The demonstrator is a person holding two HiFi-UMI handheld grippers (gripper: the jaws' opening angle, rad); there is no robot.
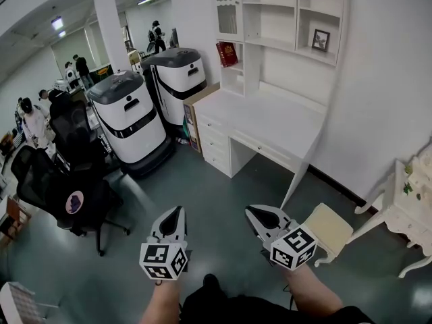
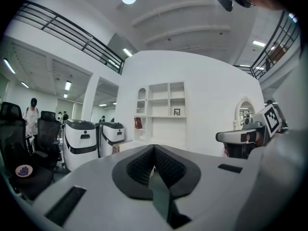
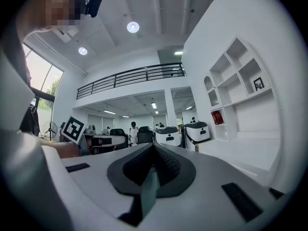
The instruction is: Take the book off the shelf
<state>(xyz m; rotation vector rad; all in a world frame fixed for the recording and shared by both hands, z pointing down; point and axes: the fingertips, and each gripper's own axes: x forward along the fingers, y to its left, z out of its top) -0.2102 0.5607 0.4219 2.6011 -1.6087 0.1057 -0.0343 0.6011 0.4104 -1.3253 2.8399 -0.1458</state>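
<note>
Against the far white wall:

- Shelf unit, white, open compartments, mounted over a white desk surface with drawers at its left end.
- Book, red cover, standing on end in the narrow left column of the shelf unit, in the compartment under the arched one. Nothing touches it. It also shows as a small red block in the left gripper view and the right gripper view.
- Picture frame, small and dark, in an upper right compartment, well apart from the book.

On the dark floor, left of the surface:

- Two wheeled machines, white with black trim, side by side, the nearer and the farther.
- Brown box, set between the farther machine and the drawers.
- Black office chairs, at the left edge.
- People, standing in the background, too small to detail.

Right of the surface:

- Stool with a cream seat.
- White side table with curved legs.

Foreground, low over the floor and well short of the shelf unit:

- Left tool, jaws pressed together with nothing between them, pointing toward the shelf unit.
- Right tool, jaws likewise closed and empty. Marker cubes on both face the head camera.
</note>
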